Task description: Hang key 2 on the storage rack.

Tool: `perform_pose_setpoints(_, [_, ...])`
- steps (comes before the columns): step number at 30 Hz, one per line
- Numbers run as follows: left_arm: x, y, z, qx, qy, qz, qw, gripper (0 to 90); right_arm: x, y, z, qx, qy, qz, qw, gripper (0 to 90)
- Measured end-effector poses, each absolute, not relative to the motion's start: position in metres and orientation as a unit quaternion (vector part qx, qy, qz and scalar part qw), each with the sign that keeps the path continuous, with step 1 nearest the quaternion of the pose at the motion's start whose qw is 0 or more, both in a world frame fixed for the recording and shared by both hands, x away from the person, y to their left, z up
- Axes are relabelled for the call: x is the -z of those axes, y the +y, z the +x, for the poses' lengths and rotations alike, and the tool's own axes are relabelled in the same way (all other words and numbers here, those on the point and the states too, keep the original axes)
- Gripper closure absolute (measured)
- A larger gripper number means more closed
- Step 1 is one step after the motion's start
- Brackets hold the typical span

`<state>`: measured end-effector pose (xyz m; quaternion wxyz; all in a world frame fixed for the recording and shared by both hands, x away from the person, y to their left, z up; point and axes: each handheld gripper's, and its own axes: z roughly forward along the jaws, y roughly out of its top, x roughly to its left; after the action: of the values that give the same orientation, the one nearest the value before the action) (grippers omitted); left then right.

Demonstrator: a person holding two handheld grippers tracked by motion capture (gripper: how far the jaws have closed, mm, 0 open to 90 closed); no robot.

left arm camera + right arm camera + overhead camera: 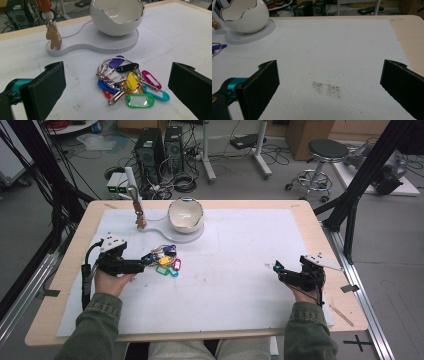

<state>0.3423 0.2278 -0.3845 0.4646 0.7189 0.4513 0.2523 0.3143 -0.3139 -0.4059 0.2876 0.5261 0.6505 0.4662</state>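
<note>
- The left gripper has both black jaws spread wide and holds nothing; the bunch of key tags lies on the mat between them, touched by neither.
- Counted in the left gripper view, the bunch shows eight plastic tags: one purple, one black, one yellow, one pink, one light blue, one green, one dark blue and one red, all joined on wire rings with metal clips.
- Taking the white egg-shaped bowl as landmark: the bunch lies just in front of it, on the person's side, near the edge of the bowl's white base plate but apart from it.
- One bowl stands on that plate; one tan animal-shaped charm hangs over the plate's narrow end, to the bowl's left.
- One white foam mat covers the one wooden table.
- The right gripper is likewise wide open and empty, over bare mat well to the right of the bowl, above one dark speckled smudge.
</note>
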Motion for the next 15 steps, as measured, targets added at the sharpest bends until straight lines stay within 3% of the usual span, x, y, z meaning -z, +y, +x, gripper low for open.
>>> perform_pose_setpoints(15, [0.405,0.220,0.364,-0.214,0.463,0.749,0.423,1.8,0.407,-0.310,0.315,-0.462,0.661,0.518,0.286,1.3])
